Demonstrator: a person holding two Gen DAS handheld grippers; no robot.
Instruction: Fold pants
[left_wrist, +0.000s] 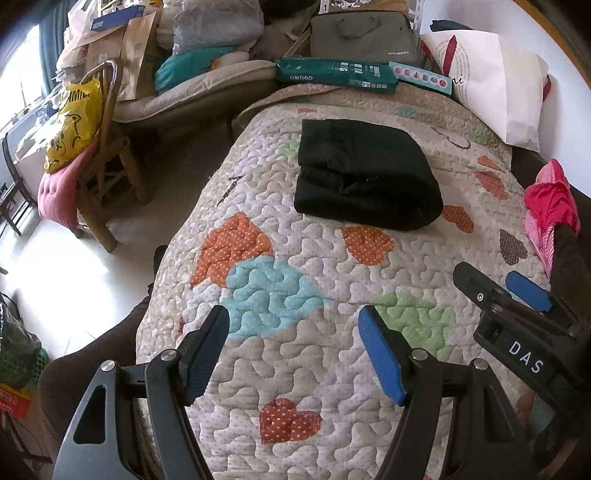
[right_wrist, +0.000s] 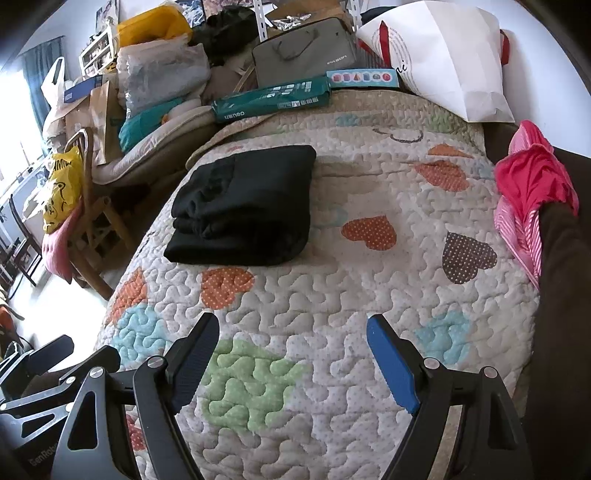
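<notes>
The black pants (left_wrist: 365, 177) lie folded into a compact stack on the quilted heart-pattern cover (left_wrist: 295, 369), toward its far side; they also show in the right wrist view (right_wrist: 243, 206). My left gripper (left_wrist: 293, 325) is open and empty, low over the near part of the cover, well short of the pants. My right gripper (right_wrist: 291, 332) is open and empty too, likewise short of the pants on the cover (right_wrist: 332, 295). The right gripper shows at the right edge of the left wrist view (left_wrist: 491, 280).
A pink garment (right_wrist: 528, 195) hangs at the right edge. A green box (right_wrist: 273, 98), a grey laptop bag (right_wrist: 303, 55) and a white paper bag (right_wrist: 443, 55) stand at the far end. A wooden chair with a yellow bag (left_wrist: 74, 125) stands left.
</notes>
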